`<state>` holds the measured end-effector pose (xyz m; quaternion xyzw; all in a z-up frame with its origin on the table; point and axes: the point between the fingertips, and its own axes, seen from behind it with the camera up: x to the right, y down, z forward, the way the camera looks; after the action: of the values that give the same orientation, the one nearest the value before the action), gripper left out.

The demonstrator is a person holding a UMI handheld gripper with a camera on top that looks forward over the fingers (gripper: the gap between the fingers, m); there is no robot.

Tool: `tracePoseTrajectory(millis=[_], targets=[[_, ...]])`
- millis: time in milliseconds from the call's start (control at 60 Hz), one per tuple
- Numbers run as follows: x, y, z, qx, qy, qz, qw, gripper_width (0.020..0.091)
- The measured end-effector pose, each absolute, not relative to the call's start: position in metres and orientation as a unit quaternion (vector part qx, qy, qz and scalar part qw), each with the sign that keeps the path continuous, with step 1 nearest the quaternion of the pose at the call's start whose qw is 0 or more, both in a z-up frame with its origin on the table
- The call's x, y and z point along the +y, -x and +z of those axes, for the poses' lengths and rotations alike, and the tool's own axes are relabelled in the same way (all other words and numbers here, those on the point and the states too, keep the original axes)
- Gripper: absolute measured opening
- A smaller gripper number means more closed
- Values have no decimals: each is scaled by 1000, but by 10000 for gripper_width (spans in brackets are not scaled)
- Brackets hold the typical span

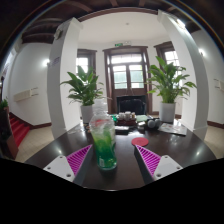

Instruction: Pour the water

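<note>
A clear plastic bottle with green liquid in its lower part stands upright on the dark round table. It is just ahead of my fingers and a little left of the midline, nearer the left pad than the right pad. My gripper is open, with a wide gap between the pads, and neither pad touches the bottle. A small red round thing lies flat on the table to the right of the bottle.
Clutter of small items and a dark object sits at the table's far side. Two potted plants in white pots stand beyond, flanking a dark fireplace. White pillars frame the room, and a red seat is far left.
</note>
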<state>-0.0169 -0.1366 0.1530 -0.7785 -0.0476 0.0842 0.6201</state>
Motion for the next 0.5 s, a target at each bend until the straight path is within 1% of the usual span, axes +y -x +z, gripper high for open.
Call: tracePoseTrajectory(millis=[50,100,150,250,283,333,400,467,500], targets=[[-148,39,120,-59,774,92,624,860],[-135,53,108,-58,772,89,627,852],[-120,61,105,-55,768,84,632,858],[-88,65,110,-42,758,65,647,856],[-79,65,111,-37,757,62,650,843],[-67,68,109,-33,759,61,648,777],[-56,70,103,-28,762,66,644,666],[-49,74,104,-27,756,74,649,600],[-47,75,107,-33,750,69,657,551]])
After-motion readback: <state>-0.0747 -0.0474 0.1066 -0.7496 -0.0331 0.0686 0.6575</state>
